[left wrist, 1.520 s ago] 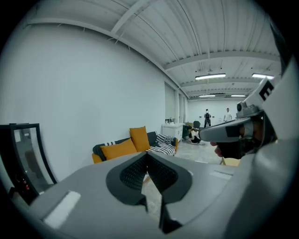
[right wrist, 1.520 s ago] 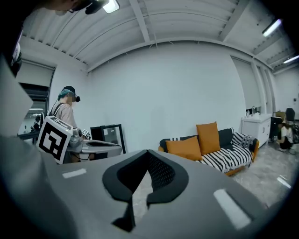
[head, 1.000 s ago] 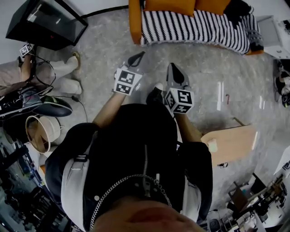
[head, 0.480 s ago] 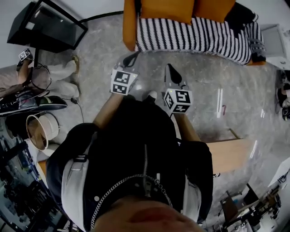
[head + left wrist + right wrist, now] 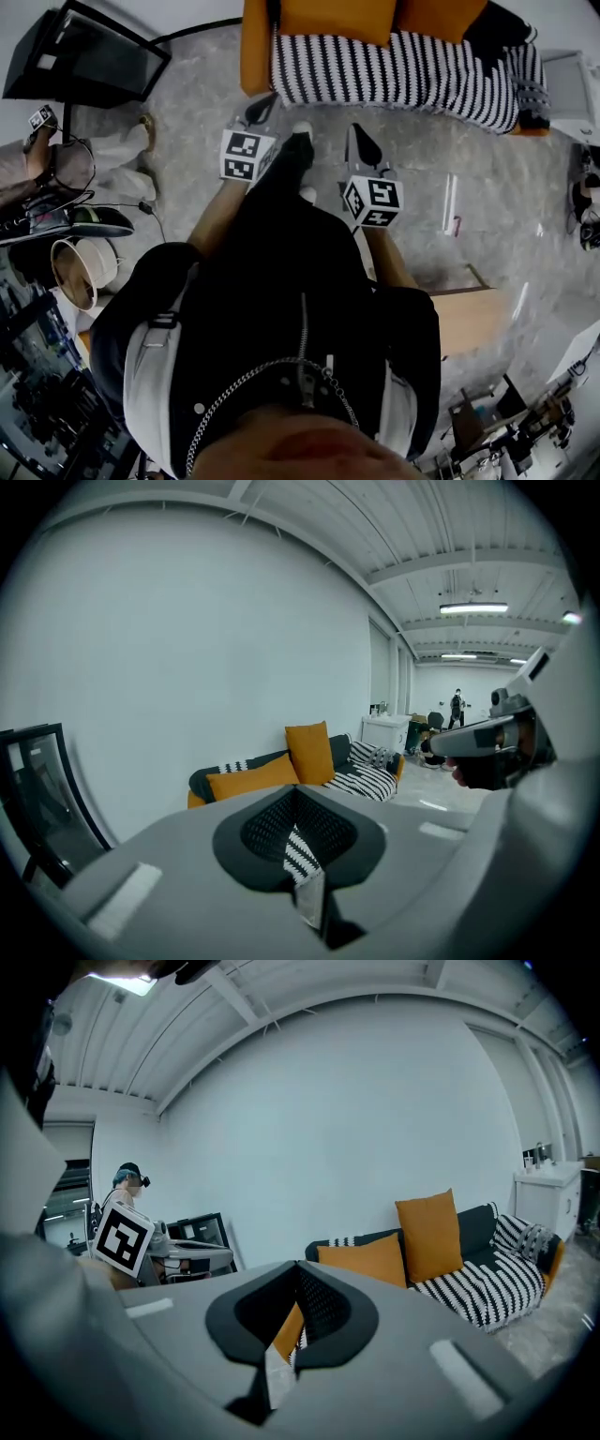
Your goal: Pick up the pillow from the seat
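Note:
Two orange pillows lie on a sofa with a black-and-white striped blanket at the top of the head view. One pillow stands upright against the backrest, the other lies long beside it; both also show in the right gripper view as the upright pillow and the long pillow. My left gripper and right gripper point at the sofa from a short way off, over the floor. Both are shut and hold nothing. Neither touches a pillow.
A black glass-fronted cabinet stands at the far left, a white cabinet at the sofa's right end. A wooden board lies behind me on the right. A round basket and cables sit at the left. A person stands far down the room.
I have stepped toward the sofa, which now sits nearer to both grippers in the head view. Both grippers moved forward with me and stayed shut.

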`<state>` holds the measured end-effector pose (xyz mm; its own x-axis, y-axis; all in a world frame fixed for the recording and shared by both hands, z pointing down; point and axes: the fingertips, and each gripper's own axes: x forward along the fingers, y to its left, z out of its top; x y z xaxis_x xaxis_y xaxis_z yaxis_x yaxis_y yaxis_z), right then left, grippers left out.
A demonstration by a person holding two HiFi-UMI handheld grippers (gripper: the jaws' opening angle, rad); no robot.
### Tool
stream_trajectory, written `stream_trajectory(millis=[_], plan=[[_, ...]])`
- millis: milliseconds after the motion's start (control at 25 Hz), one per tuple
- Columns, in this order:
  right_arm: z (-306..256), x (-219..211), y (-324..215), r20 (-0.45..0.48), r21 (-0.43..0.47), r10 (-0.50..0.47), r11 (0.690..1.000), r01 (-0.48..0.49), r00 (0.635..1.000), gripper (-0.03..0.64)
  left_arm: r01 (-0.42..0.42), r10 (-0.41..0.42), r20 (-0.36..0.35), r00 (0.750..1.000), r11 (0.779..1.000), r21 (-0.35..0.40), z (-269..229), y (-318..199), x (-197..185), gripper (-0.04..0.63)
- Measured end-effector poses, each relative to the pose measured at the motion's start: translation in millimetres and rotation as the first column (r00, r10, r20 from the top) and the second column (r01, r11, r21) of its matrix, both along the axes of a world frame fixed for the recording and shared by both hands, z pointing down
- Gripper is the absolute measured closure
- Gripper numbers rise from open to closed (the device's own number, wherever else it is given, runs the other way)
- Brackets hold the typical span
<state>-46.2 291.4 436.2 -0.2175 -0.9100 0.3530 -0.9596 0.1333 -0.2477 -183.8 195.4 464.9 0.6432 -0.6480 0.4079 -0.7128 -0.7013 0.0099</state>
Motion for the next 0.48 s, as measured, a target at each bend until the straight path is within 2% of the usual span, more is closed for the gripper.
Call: stream_trajectory(millis=[200,480], plan=[[1.4,16.5,-48.3,-0.026,-0.006,-0.008,1.000,0.008,1.000,0.614,0.007,-0.007,-0.029,1.000,1.000,-0.015,9.5,-50.3,23.0,0.584],[-7.2,59.1,-145.6,-0.066,-0.016,-0.017,1.000,0.016,0.998,0.614,0.010,-0.012,-0.041,0.999,1.000,-0.029,25.6,-135.5,67.2,0.584]])
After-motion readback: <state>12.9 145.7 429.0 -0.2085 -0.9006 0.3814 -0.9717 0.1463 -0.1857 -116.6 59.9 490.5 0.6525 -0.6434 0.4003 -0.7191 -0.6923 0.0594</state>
